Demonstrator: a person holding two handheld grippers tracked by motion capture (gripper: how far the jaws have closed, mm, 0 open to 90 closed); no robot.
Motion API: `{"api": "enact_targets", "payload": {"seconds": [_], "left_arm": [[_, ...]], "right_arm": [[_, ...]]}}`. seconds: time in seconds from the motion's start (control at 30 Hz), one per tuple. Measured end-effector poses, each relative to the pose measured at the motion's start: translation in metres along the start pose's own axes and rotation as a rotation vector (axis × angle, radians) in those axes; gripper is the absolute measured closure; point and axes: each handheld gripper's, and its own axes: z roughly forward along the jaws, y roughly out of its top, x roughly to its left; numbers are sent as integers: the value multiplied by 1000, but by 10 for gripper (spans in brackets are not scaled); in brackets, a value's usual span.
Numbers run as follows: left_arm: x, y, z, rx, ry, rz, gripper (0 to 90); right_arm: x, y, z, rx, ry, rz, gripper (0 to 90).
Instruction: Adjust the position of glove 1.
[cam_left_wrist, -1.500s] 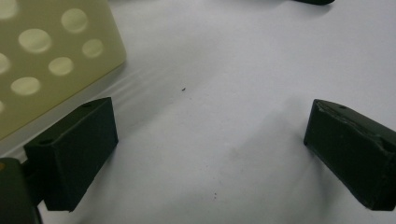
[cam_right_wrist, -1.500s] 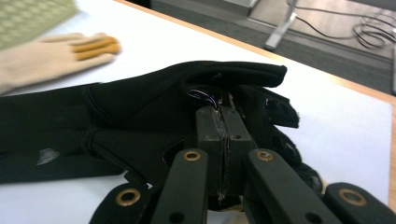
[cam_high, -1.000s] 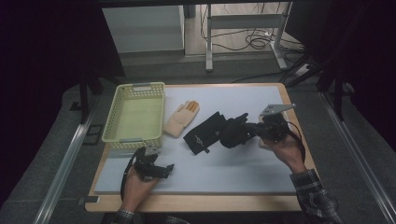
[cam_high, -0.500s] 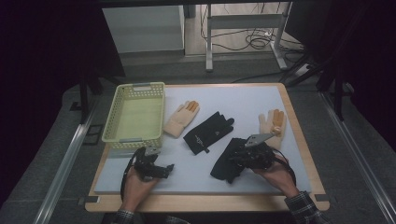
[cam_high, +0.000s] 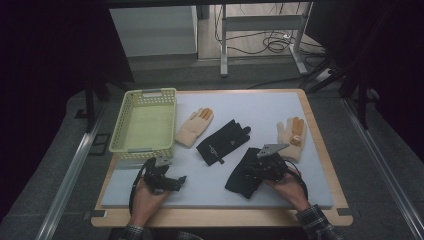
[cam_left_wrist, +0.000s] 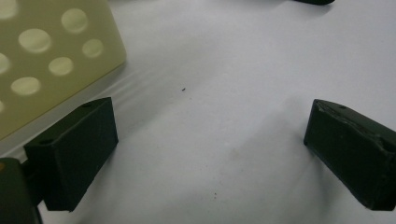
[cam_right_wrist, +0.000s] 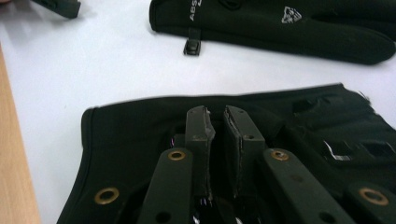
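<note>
Four gloves lie on the table's pale mat: two black gloves, one (cam_high: 223, 142) near the middle and one (cam_high: 246, 170) nearer the person, and two cream gloves with orange fingertips, one (cam_high: 194, 127) beside the basket and one (cam_high: 290, 137) at the right. One yellow-green basket (cam_high: 145, 150) stands at the left.

A pale mat (cam_high: 210, 187) lies bare between the 2 grippers. A yellow basket (cam_high: 146, 122) blocks the far left. 2 tan gloves (cam_high: 194, 127) and 2 black gloves (cam_high: 223, 142) crowd the middle and right, with narrow gaps between them.
</note>
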Motion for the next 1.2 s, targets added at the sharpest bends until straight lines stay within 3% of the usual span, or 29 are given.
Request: {"api": "enact_targets", "payload": {"seconds": [0.37,0.57,0.73,1.2], "left_arm": [[0,0,0,0,0,0,28],[0,0,0,0,0,0,28],[0,0,0,0,0,-1,28],[0,0,0,0,0,0,28]], "right_arm": [[5,12,25,8,-1,-25,785],[-2,13,4,-25,-33,-20,693],[-13,16,-7,-45,-71,35,625],[-23,65,39,-47,-97,62,443]]}}
